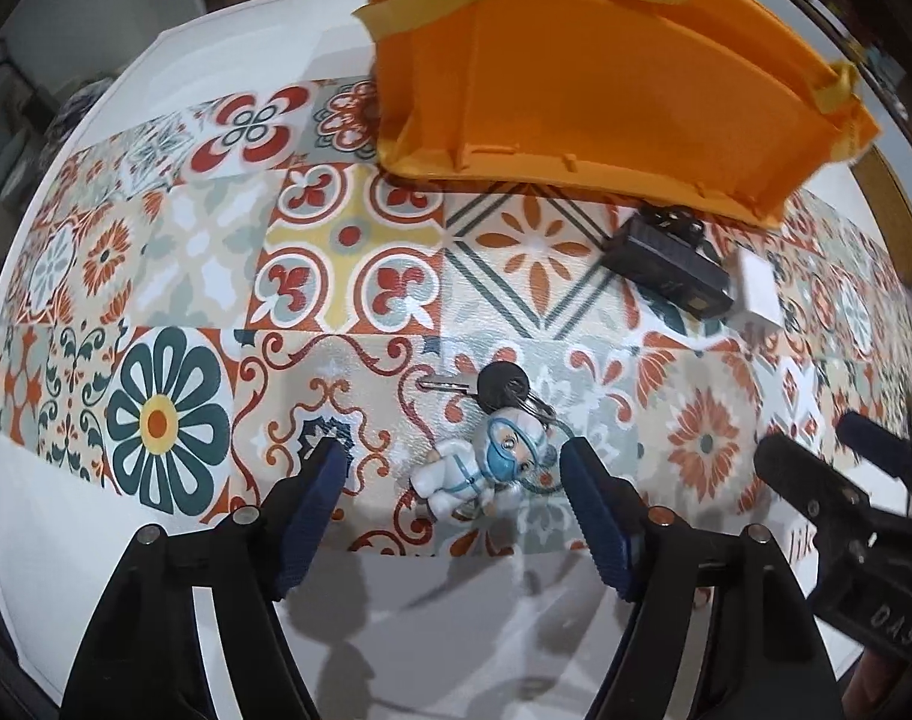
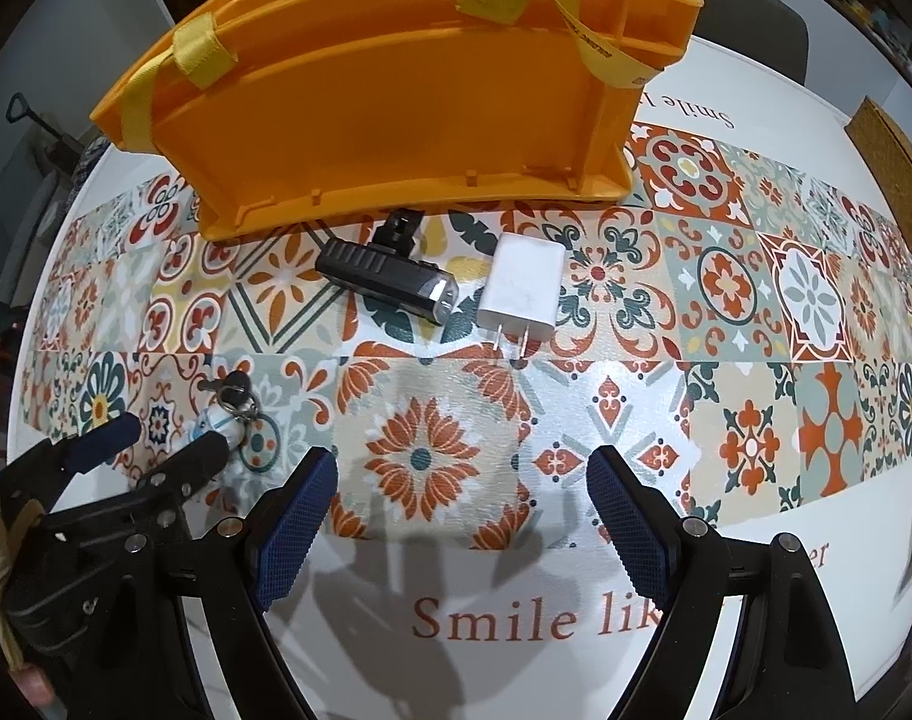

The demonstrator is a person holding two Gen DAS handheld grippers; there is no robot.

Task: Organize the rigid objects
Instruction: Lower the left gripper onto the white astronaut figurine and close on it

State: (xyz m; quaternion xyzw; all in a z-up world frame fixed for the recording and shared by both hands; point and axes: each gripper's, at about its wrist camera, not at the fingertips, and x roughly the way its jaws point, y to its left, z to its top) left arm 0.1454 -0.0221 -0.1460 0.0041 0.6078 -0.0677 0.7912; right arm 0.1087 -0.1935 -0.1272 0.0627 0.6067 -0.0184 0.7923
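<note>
Orange plastic fills the far side of both views: a basket (image 2: pixel 396 96) with yellow straps (image 2: pixel 198 54) stands on a cloth (image 2: pixel 816 432) printed with patterned tiles, spread over a white table (image 1: pixel 456 630). Just in front of the basket lie a black bike light (image 2: pixel 384 279) and, beside its lens end, a white charger (image 2: pixel 522 291) with its two prongs pointing toward the cameras; the two are close, though I cannot tell if they touch. Nearer the left side lies a key (image 1: pixel 498 387) on a ring, joined to a small figure (image 1: pixel 480 468) in a white suit and blue mask. The left gripper (image 1: pixel 453 462) points down over that figure, its blue pads (image 1: pixel 312 516) standing on either side of it with gaps visible, not pressing it, holding nothing. The right gripper (image 2: pixel 462 474) hangs over bare cloth, jaws wide apart and empty, the charger well ahead of its tips. At the left edge of the right wrist view a cream sleeve (image 2: pixel 0 546) shows behind the left gripper
</note>
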